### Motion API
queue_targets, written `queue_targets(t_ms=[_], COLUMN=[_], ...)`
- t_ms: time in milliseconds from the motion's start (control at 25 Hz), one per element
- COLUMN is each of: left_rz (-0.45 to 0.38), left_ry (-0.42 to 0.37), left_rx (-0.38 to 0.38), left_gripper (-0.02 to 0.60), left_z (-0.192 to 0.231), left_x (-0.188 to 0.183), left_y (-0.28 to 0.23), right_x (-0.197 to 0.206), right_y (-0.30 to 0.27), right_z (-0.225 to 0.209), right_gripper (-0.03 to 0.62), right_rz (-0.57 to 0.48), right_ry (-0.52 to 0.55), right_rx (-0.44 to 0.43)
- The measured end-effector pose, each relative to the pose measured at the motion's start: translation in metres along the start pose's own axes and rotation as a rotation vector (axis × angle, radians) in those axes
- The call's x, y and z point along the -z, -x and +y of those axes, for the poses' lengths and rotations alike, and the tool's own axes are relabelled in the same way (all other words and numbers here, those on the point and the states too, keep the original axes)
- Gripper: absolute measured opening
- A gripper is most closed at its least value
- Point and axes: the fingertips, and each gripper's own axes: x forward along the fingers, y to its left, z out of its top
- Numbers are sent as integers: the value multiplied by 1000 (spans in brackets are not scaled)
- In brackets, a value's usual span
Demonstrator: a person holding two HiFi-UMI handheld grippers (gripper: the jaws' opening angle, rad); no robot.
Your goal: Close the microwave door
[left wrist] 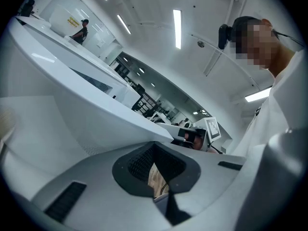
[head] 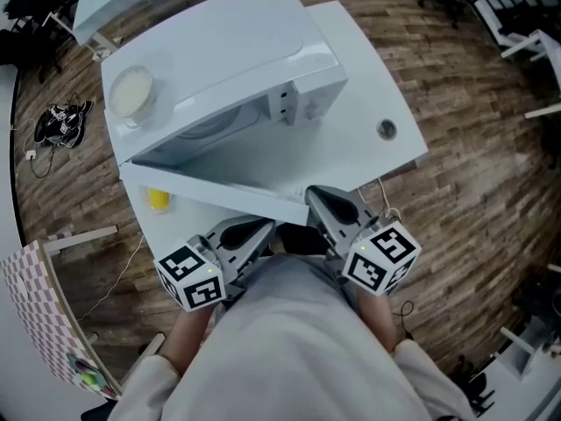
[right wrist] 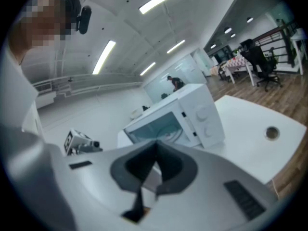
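A white microwave stands on a white table. Its door is swung wide open toward me, a long white panel across the middle of the head view. My left gripper sits just below the door's near edge, shut and empty. My right gripper is at the door's right end, also shut with nothing in it. In the left gripper view the gripper points up past the door's white underside. From the right gripper, the microwave and its open cavity show.
A pale round dish rests on top of the microwave. A small yellow object lies on the table under the open door. A cable hole is in the tabletop at the right. Shoes lie on the wooden floor at left.
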Motion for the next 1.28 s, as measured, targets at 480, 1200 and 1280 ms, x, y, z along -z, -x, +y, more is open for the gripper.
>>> queue_targets(t_ms=[480,1200,1280], left_rz=[-78,-194,-199], left_ry=[-8,8,10], left_rx=[-99,-192,-190], left_gripper=[17,17,16], left_z=[2,6,7], left_x=[-7,-13,-13], left_y=[-4,-9,-10], right_x=[-2,-4,-3], right_y=[-8,-6,-6], right_z=[-2,-5,-5], right_gripper=[21,21,21], right_rz=[54,73,74], right_ry=[21,38,34], right_rx=[-128,-226,-226])
